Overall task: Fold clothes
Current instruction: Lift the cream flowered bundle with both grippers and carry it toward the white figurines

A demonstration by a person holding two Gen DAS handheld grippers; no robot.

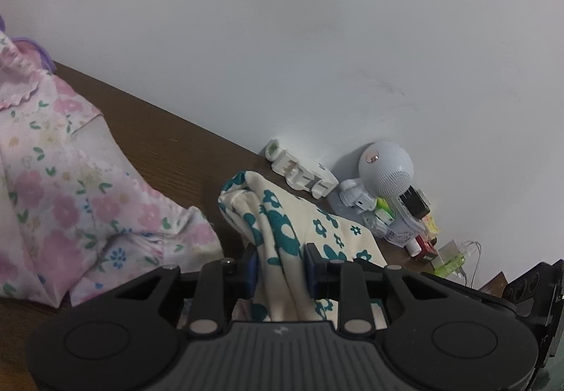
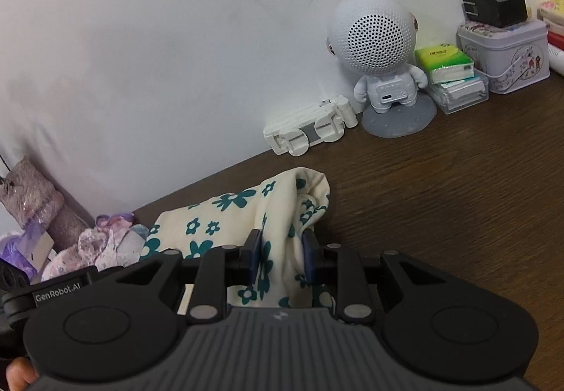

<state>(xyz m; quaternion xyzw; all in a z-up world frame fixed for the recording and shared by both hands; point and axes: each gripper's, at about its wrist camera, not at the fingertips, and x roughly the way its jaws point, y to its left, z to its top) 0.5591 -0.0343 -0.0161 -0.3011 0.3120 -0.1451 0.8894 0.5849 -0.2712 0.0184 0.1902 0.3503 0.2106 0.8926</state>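
A cream garment with teal flowers is bunched between the blue pads of my left gripper, which is shut on it. The same cream garment also runs through my right gripper, shut on another fold of it. The cloth stretches between the two grippers above the dark wooden table. In the left wrist view, part of the other black gripper shows at the right edge.
A pink floral garment lies heaped on the table to the left. Against the white wall stand a white astronaut-shaped speaker, a white folded stand, tissue packs, a printed tin. A plush pinkish item sits far left.
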